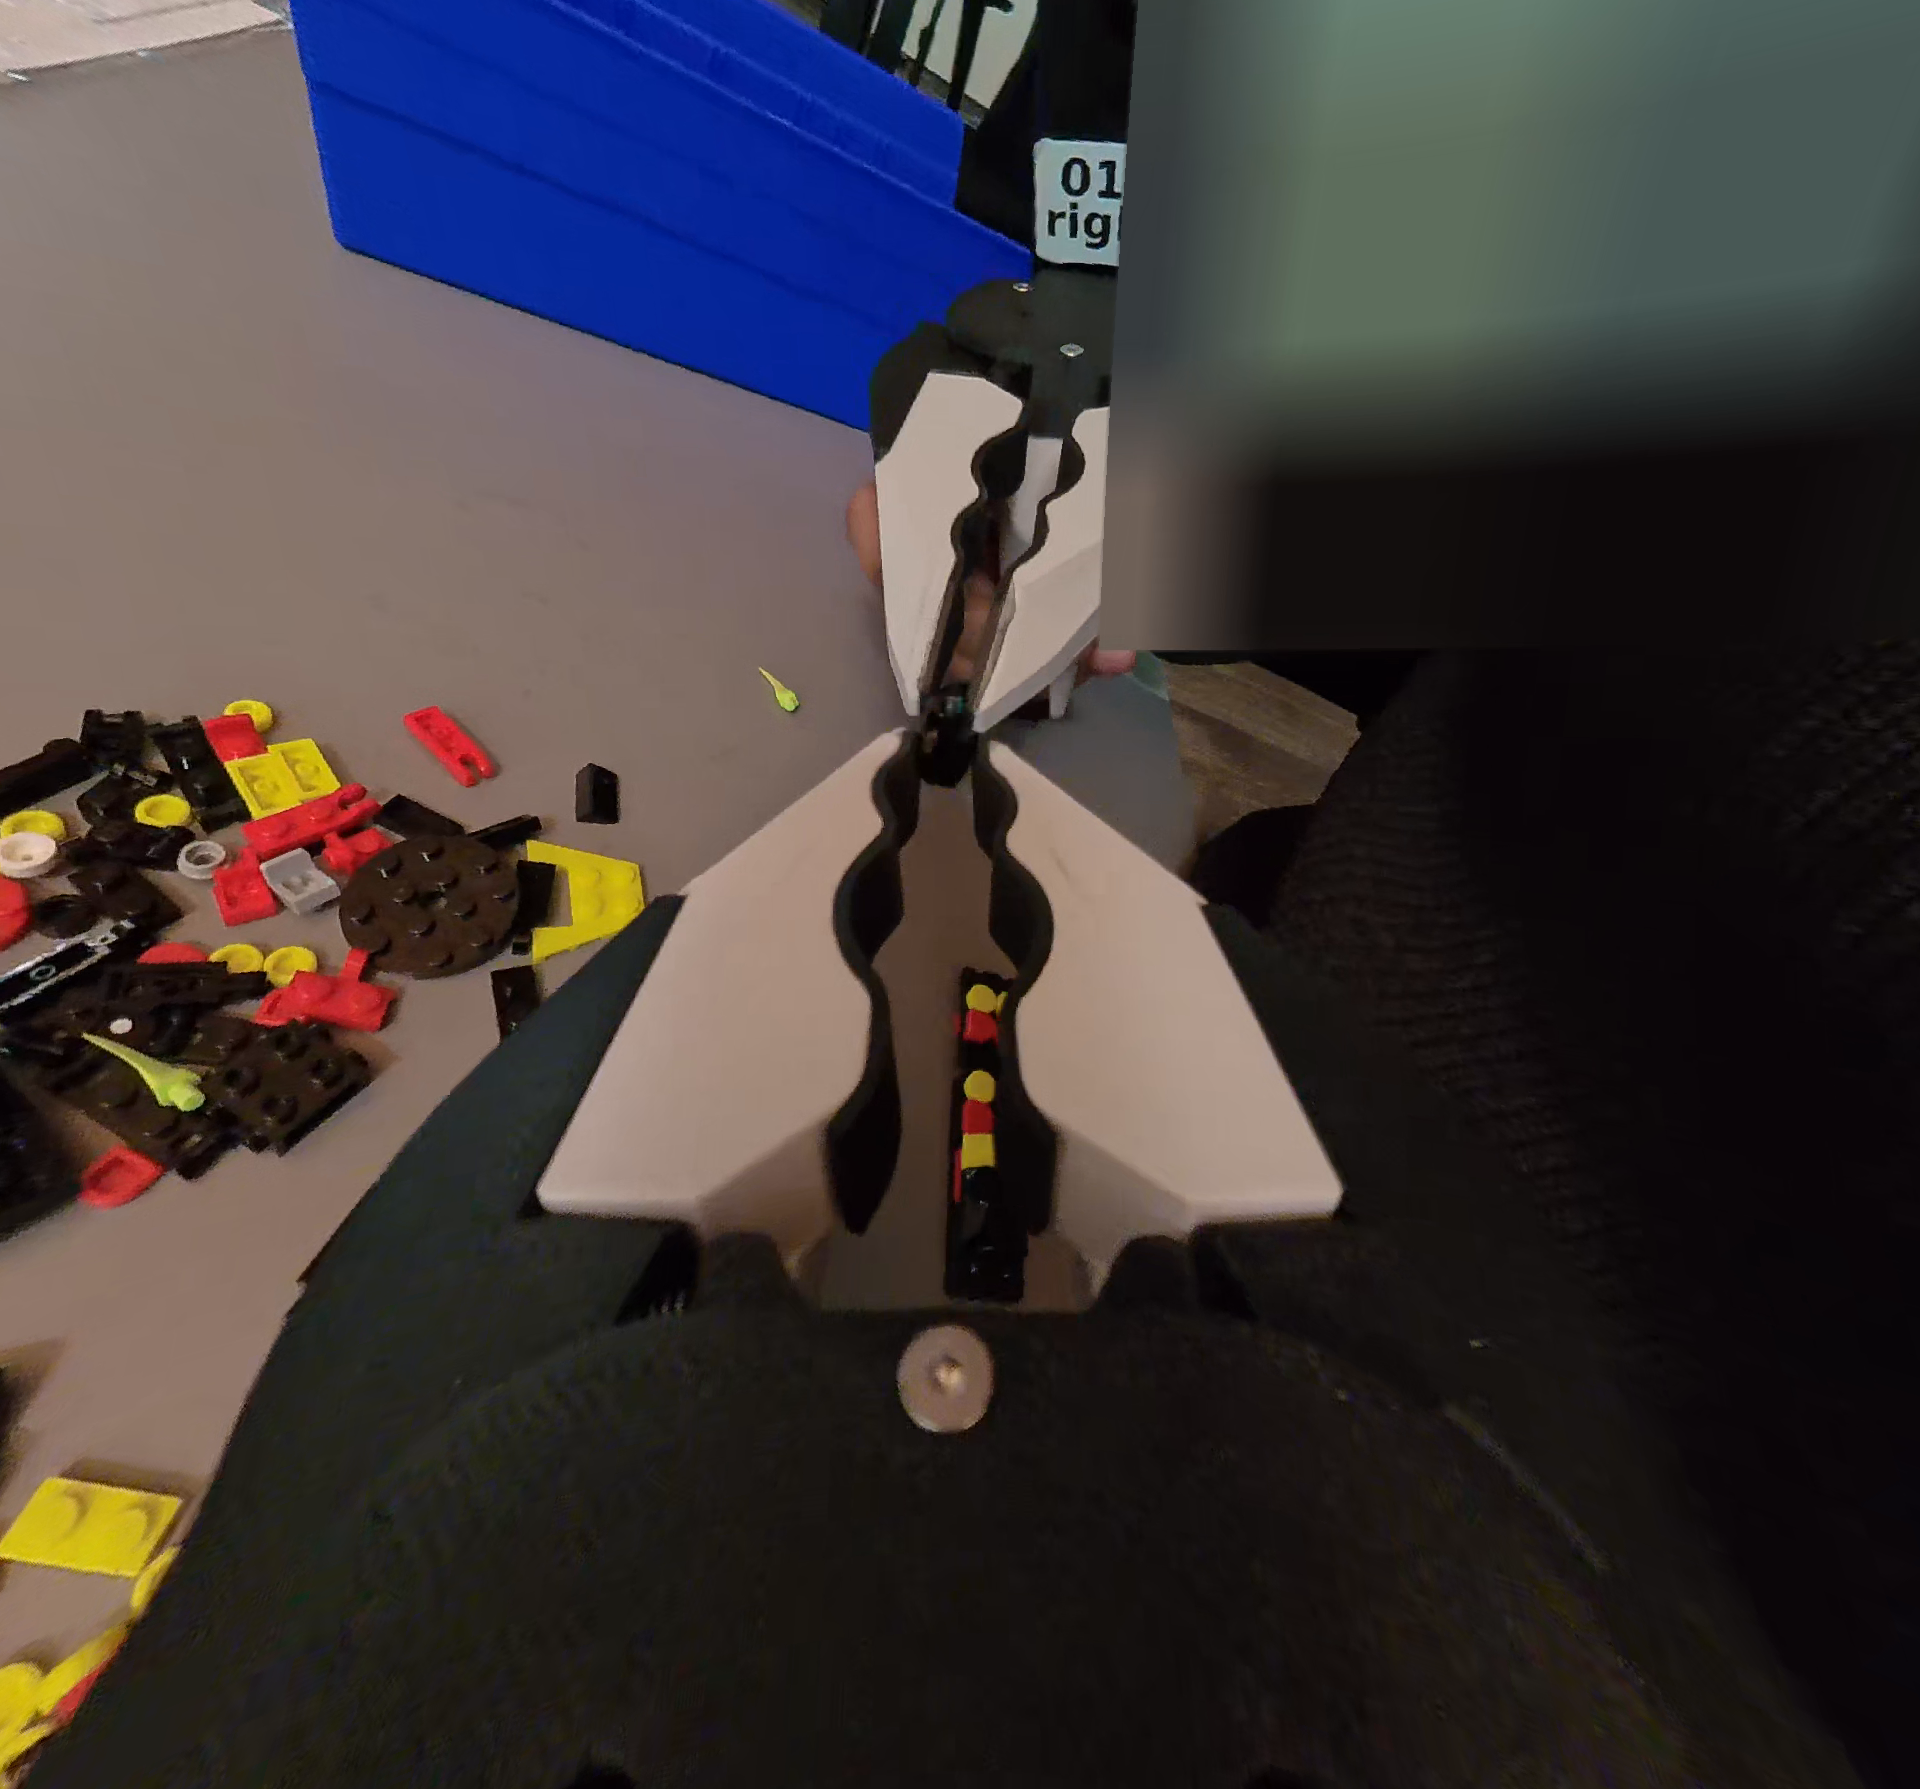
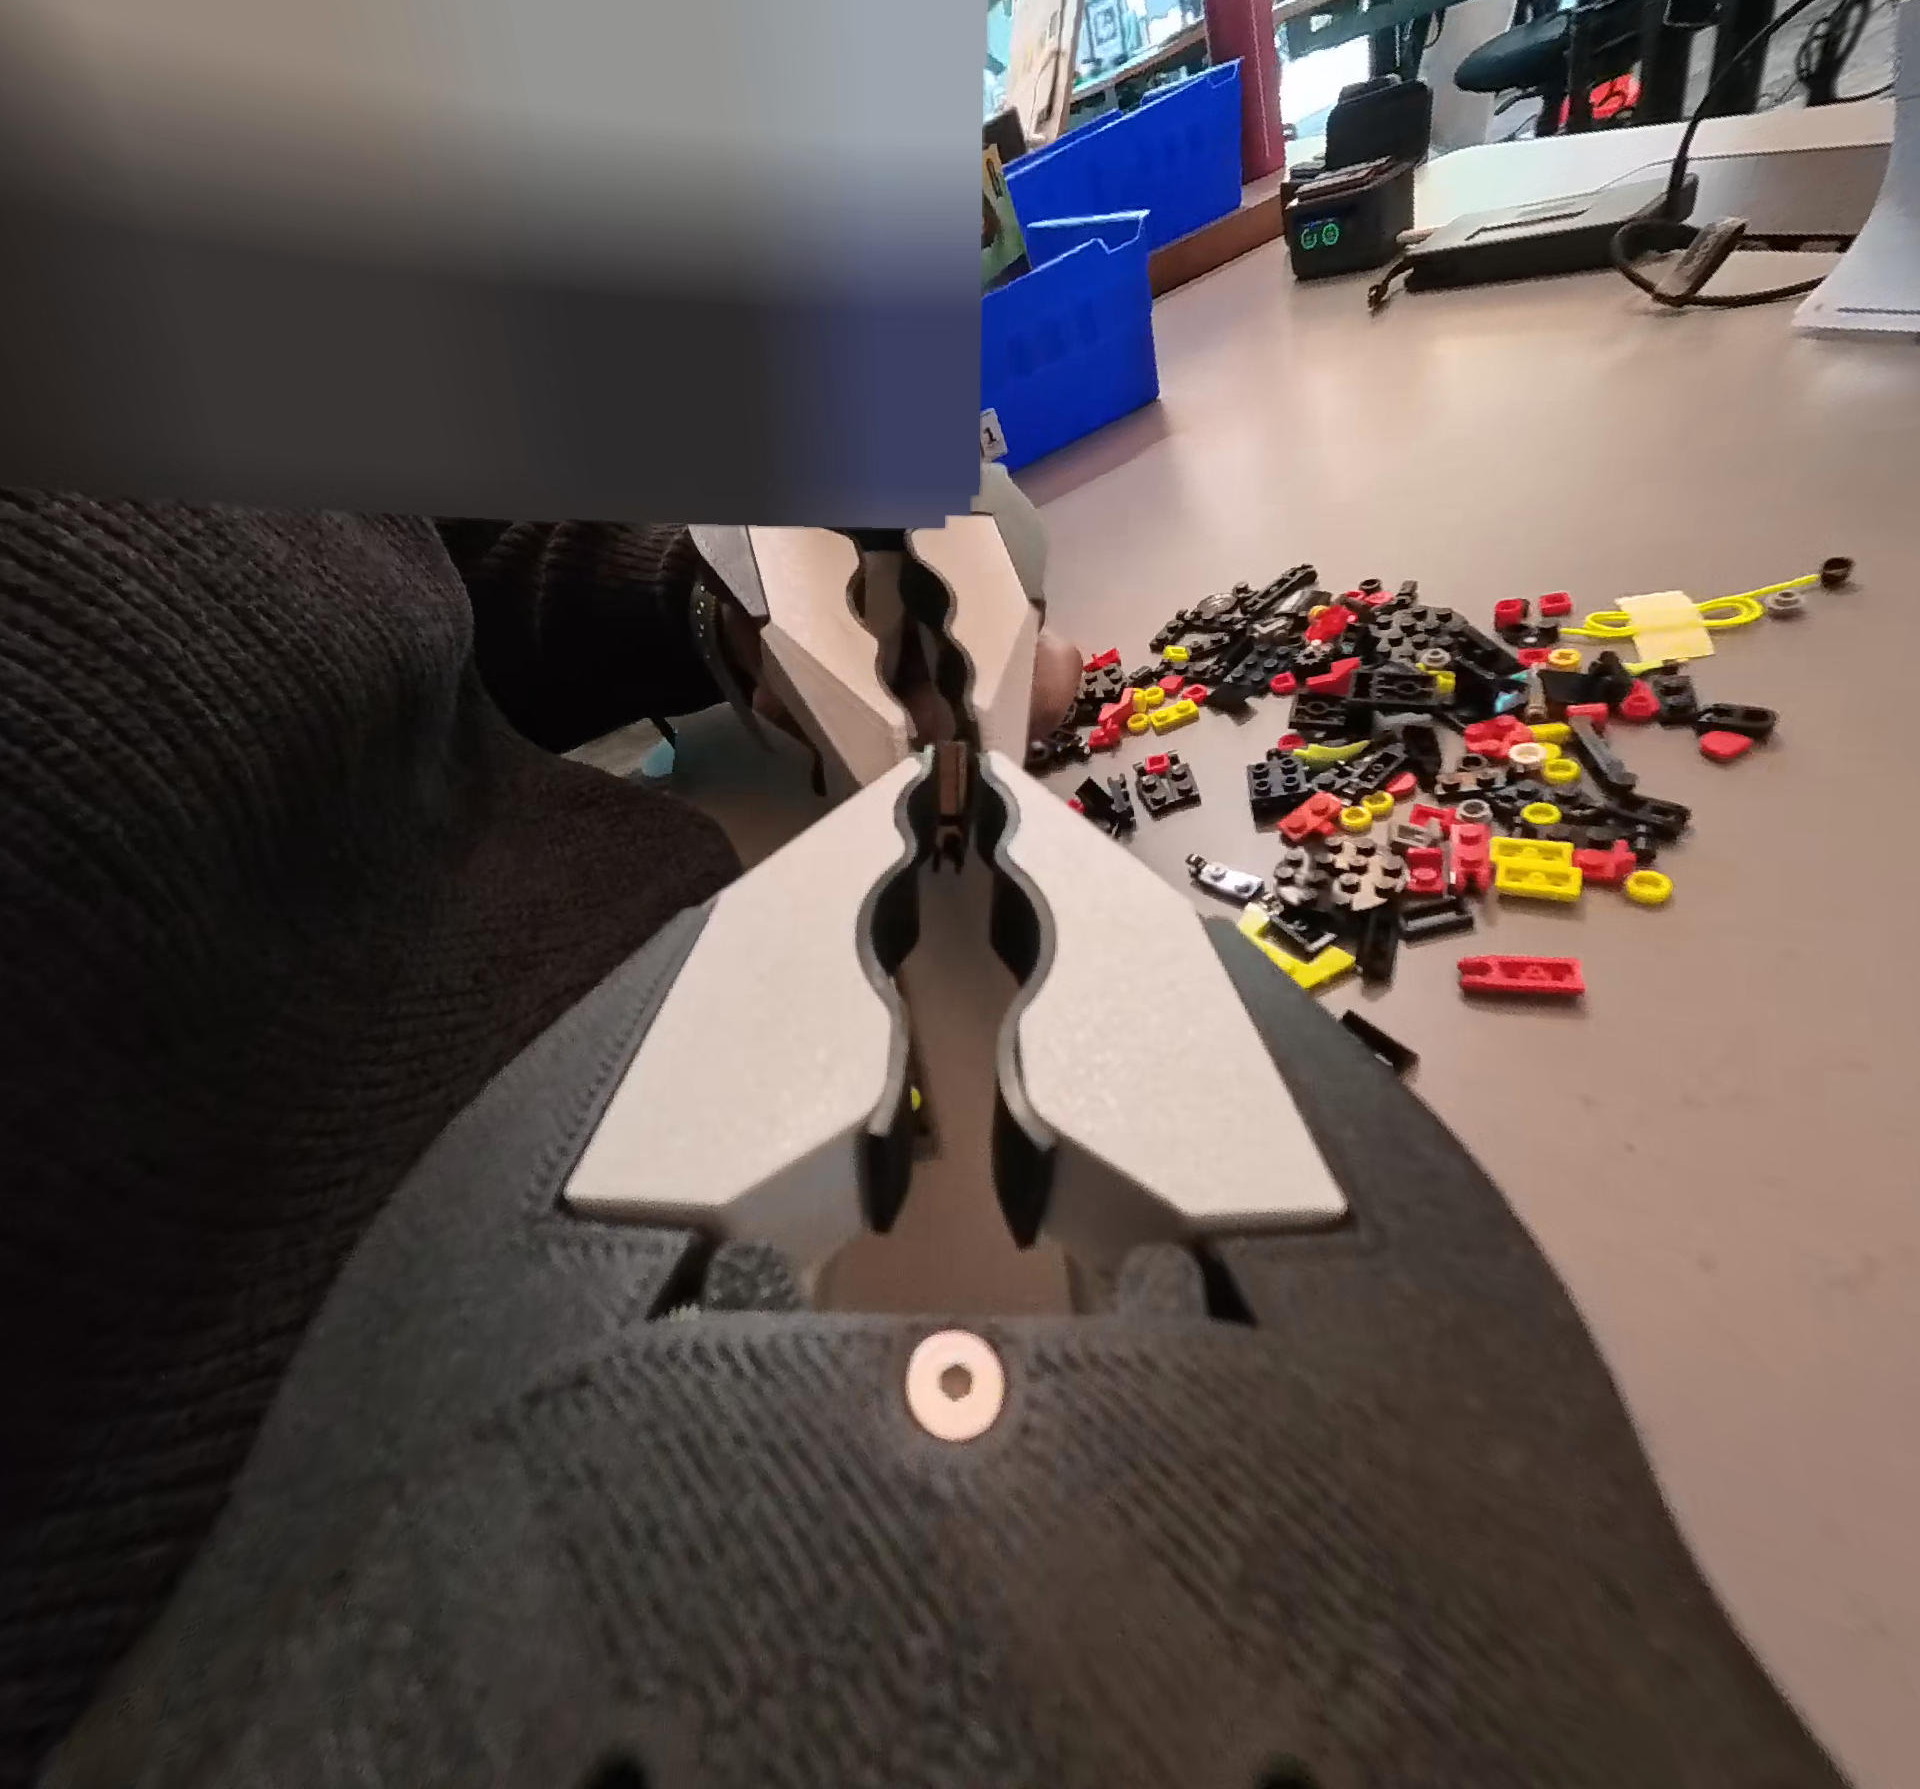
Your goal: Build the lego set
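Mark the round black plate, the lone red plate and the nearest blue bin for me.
Round black plate (image 1: 429,908), left wrist view, on its studded top.
Lone red plate (image 2: 1520,974), right wrist view, on its flat top face.
Blue bin (image 1: 582,181), left wrist view, on its side wall.

lego pieces (image 2: 1434,763): red, yellow, black | loose heap | on table (image 2: 1558,1220)
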Demonstrator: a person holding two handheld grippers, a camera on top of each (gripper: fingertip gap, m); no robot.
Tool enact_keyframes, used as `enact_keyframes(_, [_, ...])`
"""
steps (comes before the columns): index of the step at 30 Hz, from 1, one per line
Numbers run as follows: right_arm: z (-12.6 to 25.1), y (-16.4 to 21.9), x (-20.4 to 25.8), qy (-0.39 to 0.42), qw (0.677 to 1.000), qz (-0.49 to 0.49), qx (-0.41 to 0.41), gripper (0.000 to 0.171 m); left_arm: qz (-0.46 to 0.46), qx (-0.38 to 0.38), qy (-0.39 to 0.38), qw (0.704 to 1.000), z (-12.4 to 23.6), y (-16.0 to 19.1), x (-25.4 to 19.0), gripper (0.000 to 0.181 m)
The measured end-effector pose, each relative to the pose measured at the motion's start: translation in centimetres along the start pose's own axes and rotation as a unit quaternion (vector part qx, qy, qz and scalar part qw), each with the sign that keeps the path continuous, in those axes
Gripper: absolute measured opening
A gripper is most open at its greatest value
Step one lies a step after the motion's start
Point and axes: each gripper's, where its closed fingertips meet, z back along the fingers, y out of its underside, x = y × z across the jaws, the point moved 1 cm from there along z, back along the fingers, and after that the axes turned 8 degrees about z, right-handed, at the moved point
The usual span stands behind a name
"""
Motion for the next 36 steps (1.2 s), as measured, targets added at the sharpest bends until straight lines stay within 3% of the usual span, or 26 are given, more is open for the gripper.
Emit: enact_keyframes(36, [0.6, 0.0, 1.5, -0.081, 0.996, -0.032, -0.002, 0.005, -0.022, -0.019, 0.056, 0.998, 1.1, -0.6, -1.5, 0.005])
